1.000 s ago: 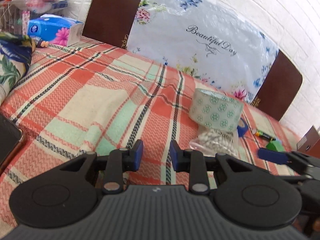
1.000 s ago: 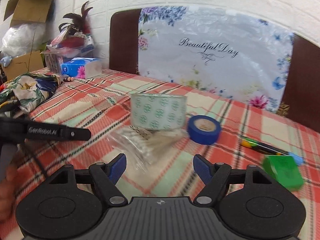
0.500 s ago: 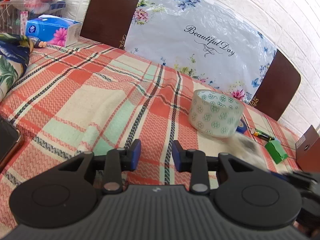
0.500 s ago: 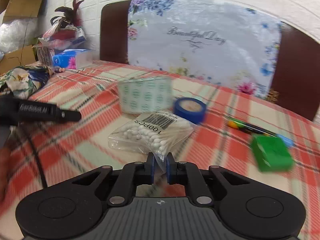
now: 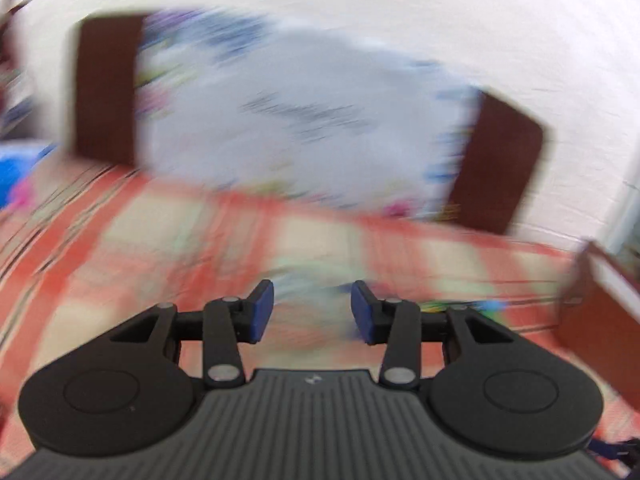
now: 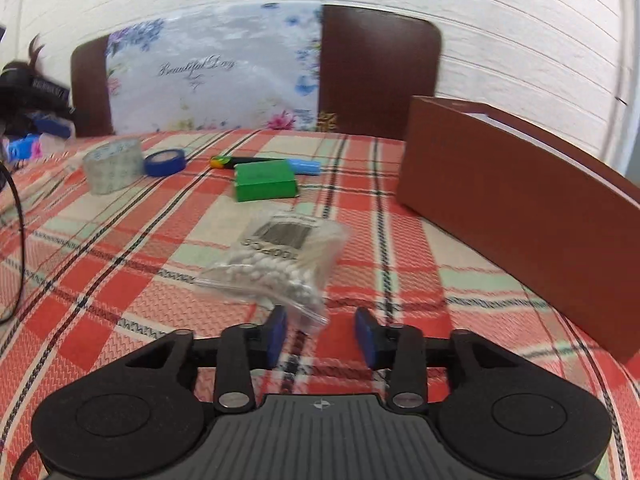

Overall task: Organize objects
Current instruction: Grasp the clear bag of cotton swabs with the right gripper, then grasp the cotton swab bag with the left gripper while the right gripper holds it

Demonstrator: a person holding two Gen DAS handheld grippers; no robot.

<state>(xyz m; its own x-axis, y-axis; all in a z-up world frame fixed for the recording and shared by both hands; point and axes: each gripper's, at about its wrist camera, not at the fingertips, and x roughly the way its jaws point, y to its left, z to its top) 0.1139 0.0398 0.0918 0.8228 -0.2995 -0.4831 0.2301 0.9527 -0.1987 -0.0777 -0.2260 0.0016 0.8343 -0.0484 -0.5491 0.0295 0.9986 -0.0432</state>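
Observation:
A clear bag of cotton swabs (image 6: pixel 280 256) lies on the plaid tablecloth (image 6: pixel 100 280) just ahead of my right gripper (image 6: pixel 320 338). The right jaws are opening; the bag's near corner reaches in beside the left pad, and the pads do not press on it. Farther back sit a patterned tape roll (image 6: pixel 114 164), a blue tape roll (image 6: pixel 165 162), a green box (image 6: pixel 264 180) and a marker (image 6: pixel 256 162). The left wrist view is heavily blurred. My left gripper (image 5: pixel 312 312) hangs over the cloth, jaws opening, with only a pale smear beyond the gap.
A brown open box (image 6: pixel 520 196) stands at the right, close to the bag; its corner also shows as a brown box (image 5: pixel 600 312). A floral cushion (image 6: pixel 208 76) leans on dark chair backs against the white brick wall. A black cable (image 6: pixel 18 216) trails at the left.
My right gripper carried the swab bag rightward toward the brown box, then its jaws parted off the bag. The left view swung upward and blurred, and its jaws stand wider.

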